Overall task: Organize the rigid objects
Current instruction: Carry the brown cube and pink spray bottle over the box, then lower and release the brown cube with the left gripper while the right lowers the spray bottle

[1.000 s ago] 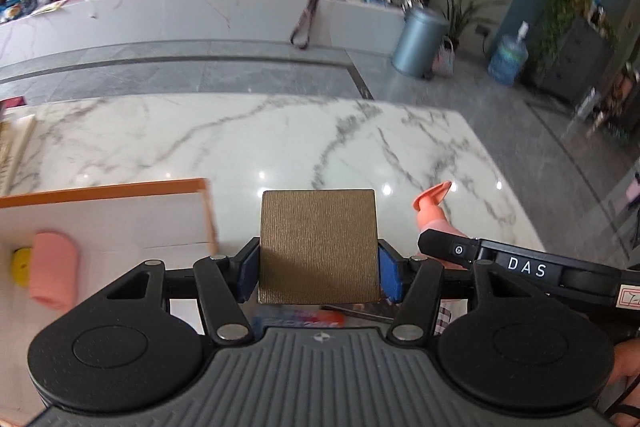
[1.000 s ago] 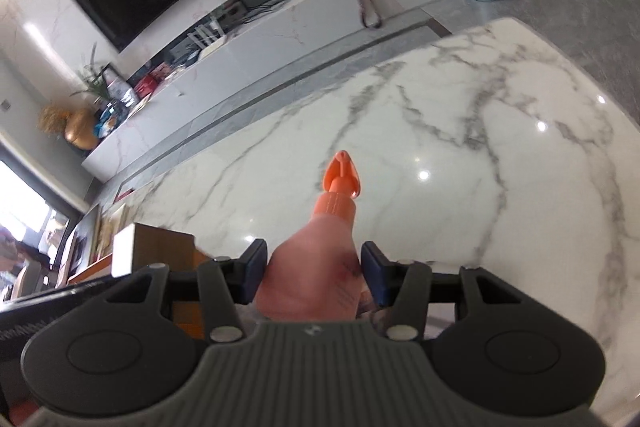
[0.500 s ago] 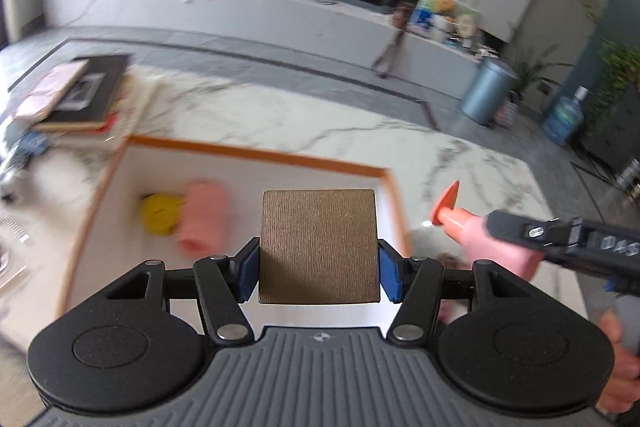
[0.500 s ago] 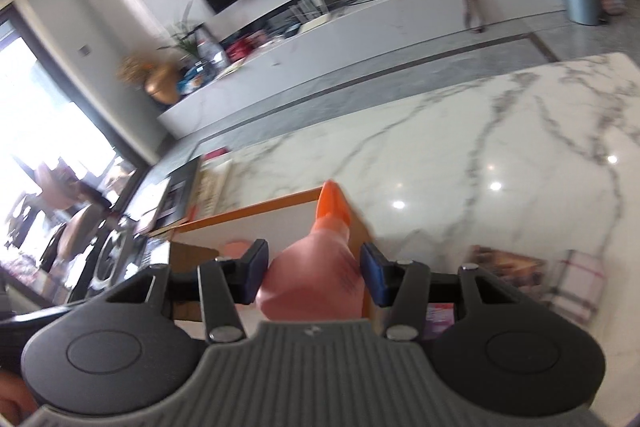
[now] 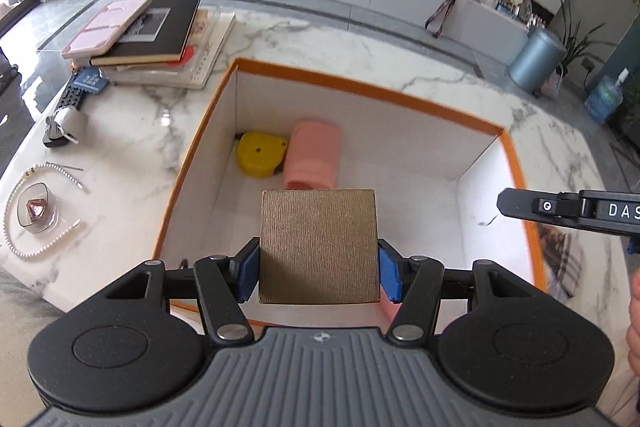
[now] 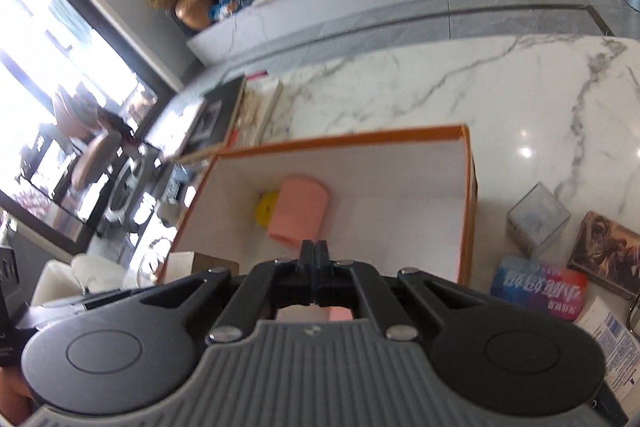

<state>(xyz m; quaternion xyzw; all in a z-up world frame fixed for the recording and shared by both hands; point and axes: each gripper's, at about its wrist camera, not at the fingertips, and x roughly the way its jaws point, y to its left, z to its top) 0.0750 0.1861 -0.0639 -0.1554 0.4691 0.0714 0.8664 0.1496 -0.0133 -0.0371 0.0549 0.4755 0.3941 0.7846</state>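
My left gripper [image 5: 319,271] is shut on a square gold box [image 5: 318,247], its blue pads pressing both sides. It hangs over a white storage box with an orange rim [image 5: 360,83]. On the box floor lie a yellow tape measure [image 5: 260,159] and a pink roll [image 5: 314,157]. My right gripper [image 6: 316,247] is shut with nothing between its fingers, above the same box's [image 6: 340,141] near edge. The pink roll [image 6: 298,213] and yellow tape measure [image 6: 266,209] lie ahead of it. A pink patch [image 6: 340,313] shows beneath its jaws; what it is I cannot tell.
A stack of books [image 5: 152,35] lies on the marble table left of the box, with a pearl necklace around a glass dish [image 5: 36,211] nearer the edge. Right of the box sit a clear cube [image 6: 538,219], a blue-red packet [image 6: 538,285] and a picture card [image 6: 604,251].
Both grippers swung left from bare marble to over the orange-rimmed box. The right gripper held a pink bottle with an orange cap; now its jaws are closed together and the bottle is gone from them.
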